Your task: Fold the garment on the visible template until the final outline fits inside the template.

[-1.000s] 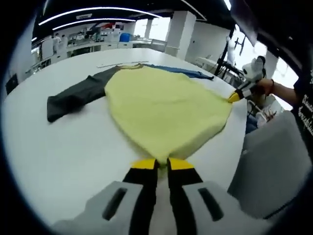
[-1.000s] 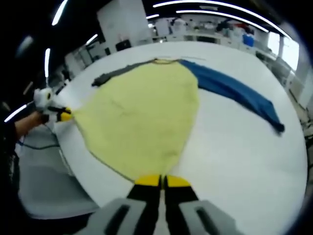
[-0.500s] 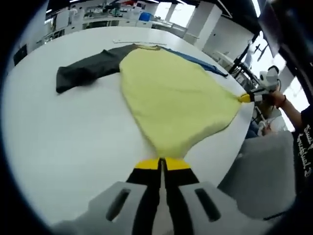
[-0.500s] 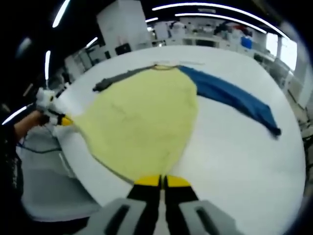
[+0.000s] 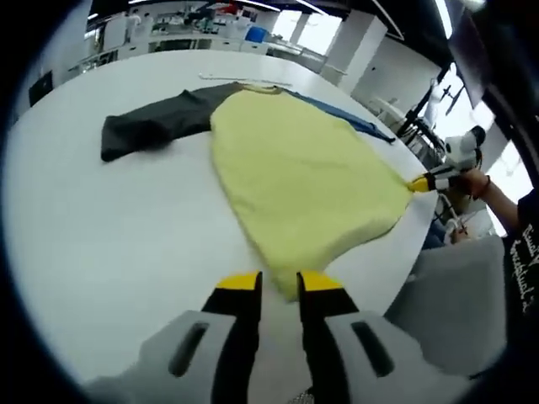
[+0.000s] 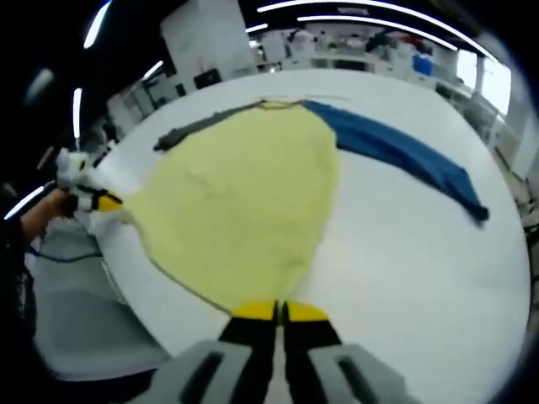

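A garment with a yellow body (image 5: 295, 168) lies flat on the white round table (image 5: 101, 252), its collar at the far end. A dark grey sleeve (image 5: 152, 126) spreads to one side and a blue sleeve (image 5: 345, 118) to the other. My left gripper (image 5: 280, 284) is open, and the hem corner lies loose between its yellow tips. My right gripper (image 6: 280, 311) is shut on the other hem corner of the yellow body (image 6: 244, 194). The right gripper (image 5: 419, 183) also shows at the table's edge, and the left gripper (image 6: 108, 200) likewise.
The table edge (image 6: 135, 295) runs close under both hem corners, with a grey seat (image 5: 455, 295) just beyond it. A person's hand (image 5: 476, 181) holds the right gripper. A thin pale strip (image 5: 244, 77) lies past the collar. Benches and pillars stand far behind.
My left gripper's jaws have parted and let go of the hem corner. The right gripper stays shut on its corner. The garment lies about where it was.
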